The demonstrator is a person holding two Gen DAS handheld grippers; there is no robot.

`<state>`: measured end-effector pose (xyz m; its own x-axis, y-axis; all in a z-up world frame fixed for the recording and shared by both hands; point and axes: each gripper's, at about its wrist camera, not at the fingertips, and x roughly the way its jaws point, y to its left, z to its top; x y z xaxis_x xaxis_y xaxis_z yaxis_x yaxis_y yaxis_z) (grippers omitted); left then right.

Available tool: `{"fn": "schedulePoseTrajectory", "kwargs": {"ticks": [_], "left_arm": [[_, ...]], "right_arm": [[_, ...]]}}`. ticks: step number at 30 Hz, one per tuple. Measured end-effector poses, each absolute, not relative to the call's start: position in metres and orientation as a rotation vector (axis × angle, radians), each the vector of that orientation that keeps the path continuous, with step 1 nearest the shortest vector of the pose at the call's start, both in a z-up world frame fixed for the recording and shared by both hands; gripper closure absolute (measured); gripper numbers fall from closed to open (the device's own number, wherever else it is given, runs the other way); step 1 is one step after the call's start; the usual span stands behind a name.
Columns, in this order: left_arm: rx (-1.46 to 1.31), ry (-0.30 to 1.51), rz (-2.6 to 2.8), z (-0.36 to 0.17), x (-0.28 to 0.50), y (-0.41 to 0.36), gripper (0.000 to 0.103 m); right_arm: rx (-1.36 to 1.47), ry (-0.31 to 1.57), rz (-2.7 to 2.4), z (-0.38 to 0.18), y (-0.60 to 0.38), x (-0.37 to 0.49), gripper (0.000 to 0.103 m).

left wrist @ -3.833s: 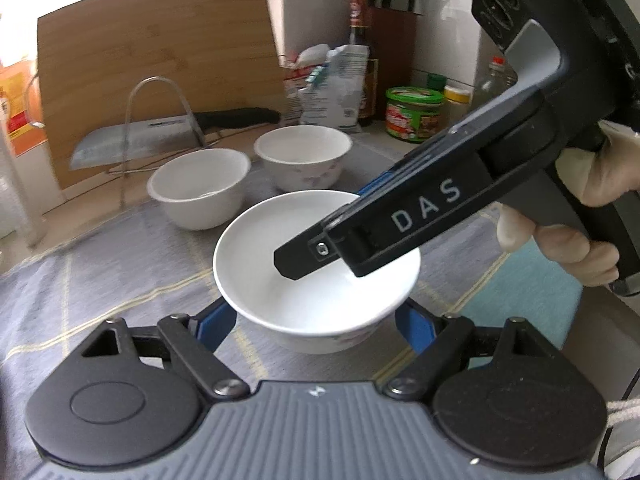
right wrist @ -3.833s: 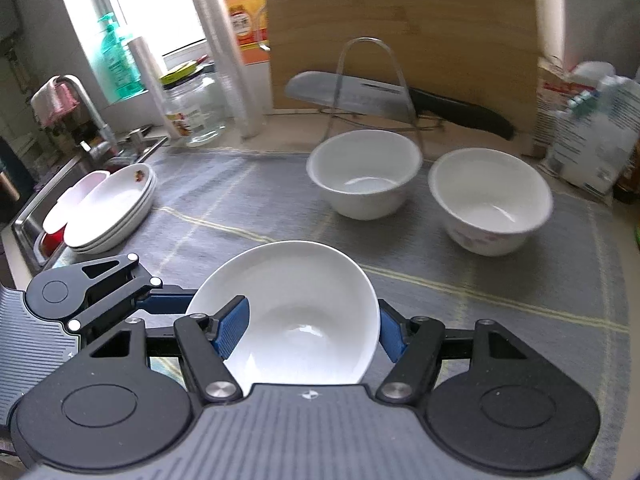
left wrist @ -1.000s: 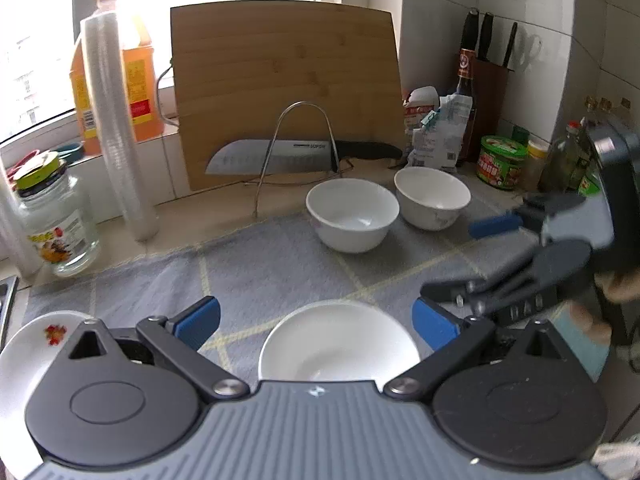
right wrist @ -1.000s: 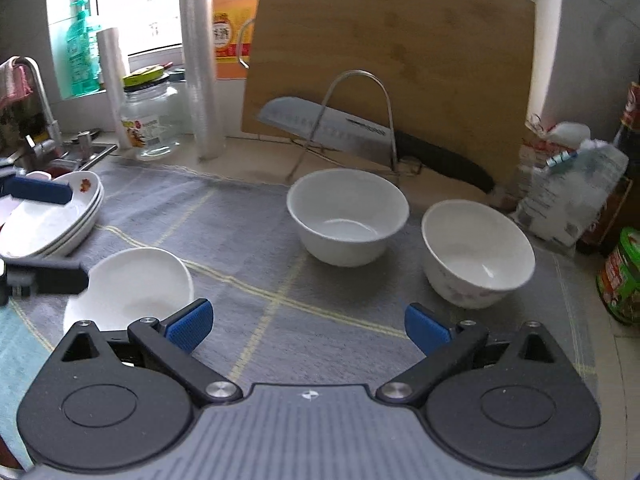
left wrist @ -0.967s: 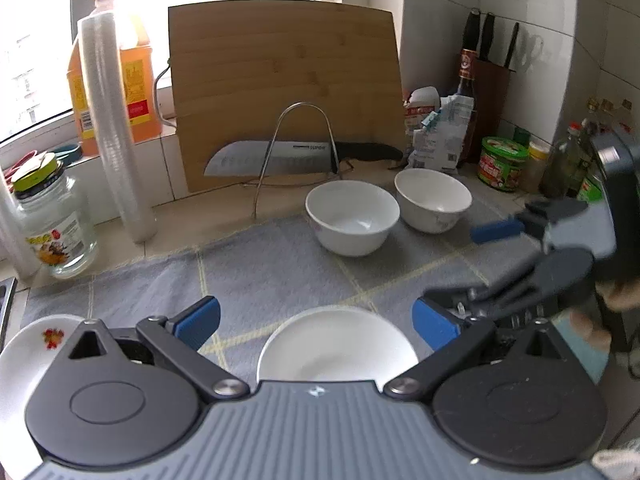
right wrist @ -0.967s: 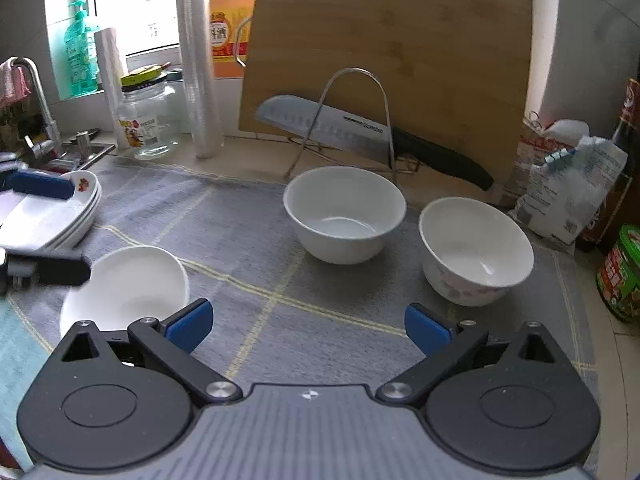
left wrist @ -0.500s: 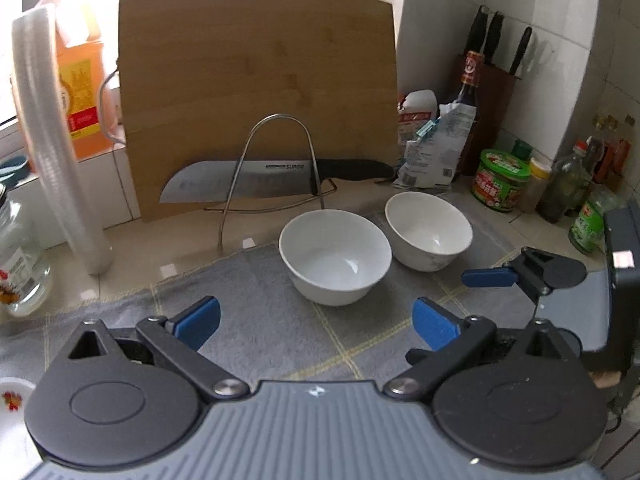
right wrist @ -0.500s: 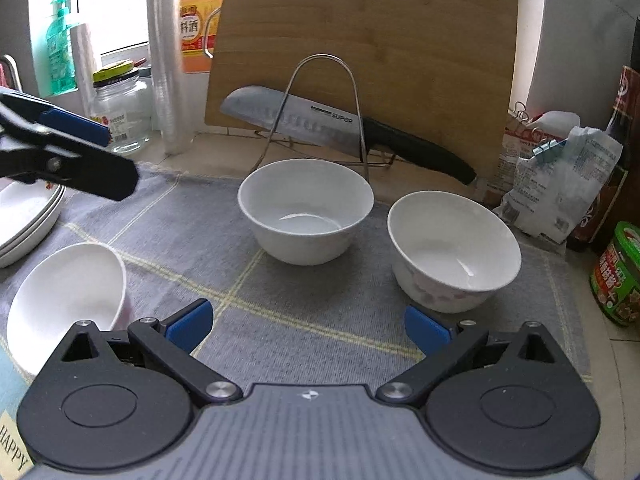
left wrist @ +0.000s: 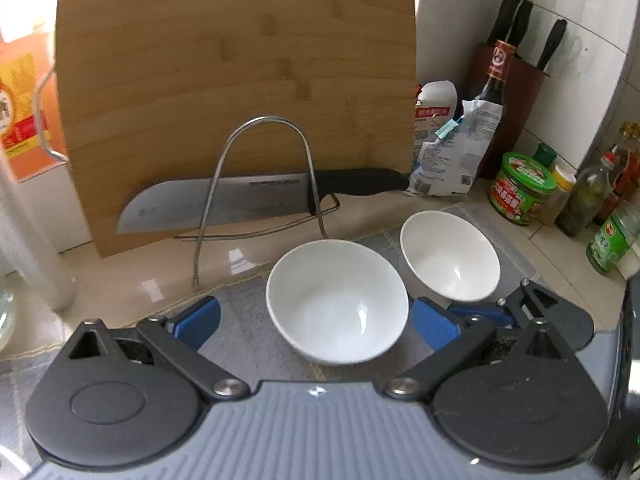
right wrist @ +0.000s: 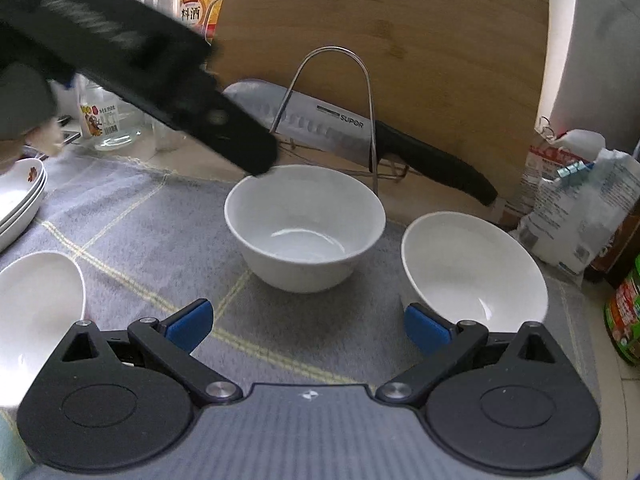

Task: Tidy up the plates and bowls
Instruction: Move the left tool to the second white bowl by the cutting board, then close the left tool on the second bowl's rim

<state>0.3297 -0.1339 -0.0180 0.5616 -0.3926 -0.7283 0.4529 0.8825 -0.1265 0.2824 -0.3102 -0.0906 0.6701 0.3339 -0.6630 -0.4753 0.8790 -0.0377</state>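
Left gripper (left wrist: 314,318): jaws wide apart, empty, bracketing round white ceramic bowl (left wrist: 337,300) at frame centre | Right gripper (right wrist: 306,320): jaws wide apart, empty | second white bowl (right wrist: 474,270): centre right | third white bowl (right wrist: 38,300): lower left | stacked white plates (right wrist: 20,196): left edge | grey checked cloth (right wrist: 140,232): under bowls.

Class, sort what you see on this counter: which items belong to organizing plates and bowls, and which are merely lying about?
Belongs to the job:
middle bowl
right-hand bowl
near-left bowl
stacked plates

Just lying about:
knife
cutting board
wire rack
green-lidded jar
sauce bottle
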Motion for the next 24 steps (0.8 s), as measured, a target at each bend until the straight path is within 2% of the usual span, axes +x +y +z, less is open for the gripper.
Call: {"fn": "schedulePoseTrajectory", "kwargs": {"ticks": [6,9,15,21,24], "left_arm": [[0.049,0.886,-0.51,-0.03,0.353,-0.144,0.002],[0.045,0.897,-0.508,-0.035,0.361,-0.149,0.002],[0.027,0.909,-0.523,-0.043,0.375,-0.158,0.004],[0.027,0.94,-0.534,-0.055,0.387,-0.165,0.008],[0.032,0.954,-0.543,-0.059,0.389,-0.167,0.015]], "right_arm": [[-0.213,0.701,0.485,-0.094,-0.301,0.289,0.002],[-0.216,0.698,0.483,-0.096,-0.297,0.291,0.006],[-0.23,0.687,0.484,-0.097,-0.293,0.297,0.006],[-0.234,0.683,0.48,-0.098,-0.293,0.301,0.008],[-0.232,0.678,0.482,-0.098,-0.293,0.303,0.008]]}}
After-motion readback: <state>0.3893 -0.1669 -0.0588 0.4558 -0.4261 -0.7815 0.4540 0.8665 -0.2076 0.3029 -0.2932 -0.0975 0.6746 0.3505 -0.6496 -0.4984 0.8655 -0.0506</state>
